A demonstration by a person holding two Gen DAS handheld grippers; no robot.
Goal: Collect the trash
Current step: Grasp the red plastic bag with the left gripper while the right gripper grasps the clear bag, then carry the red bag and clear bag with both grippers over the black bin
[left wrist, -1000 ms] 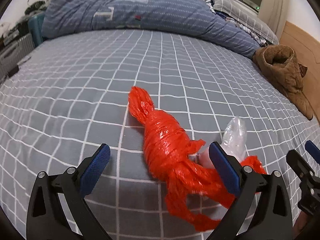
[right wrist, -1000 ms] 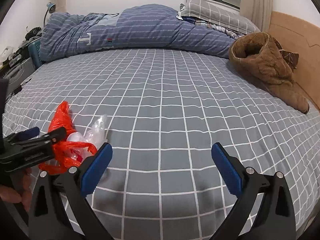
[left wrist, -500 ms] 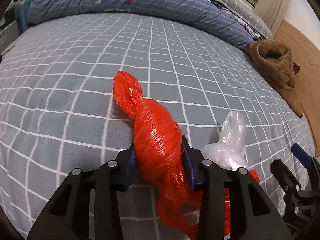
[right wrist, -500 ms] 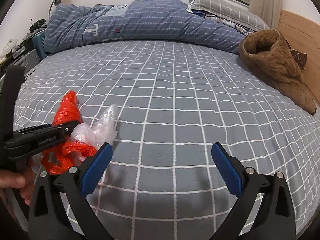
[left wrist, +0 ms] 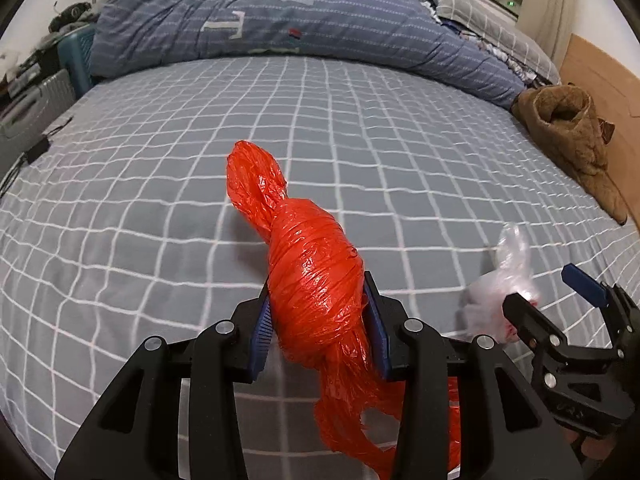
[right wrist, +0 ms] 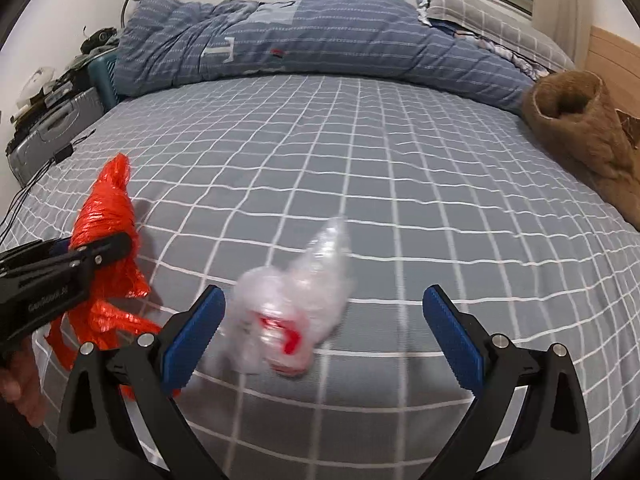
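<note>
My left gripper is shut on a crumpled red plastic bag, holding it by its thick middle just above the grey checked bedsheet; the bag's loose tails hang below. The bag also shows in the right wrist view, with the left gripper clamped on it. A clear crumpled plastic bag with red print lies on the sheet between the wide-open fingers of my right gripper. It also shows in the left wrist view, with the right gripper at it.
A blue striped duvet and pillows lie along the far side of the bed. A brown fleece garment lies at the right edge by the wooden headboard. Grey cases and cables stand off the bed's left side.
My left gripper closed on the red bag and lifted it slightly. My right gripper moved left and forward until its open fingers straddle the clear bag.
</note>
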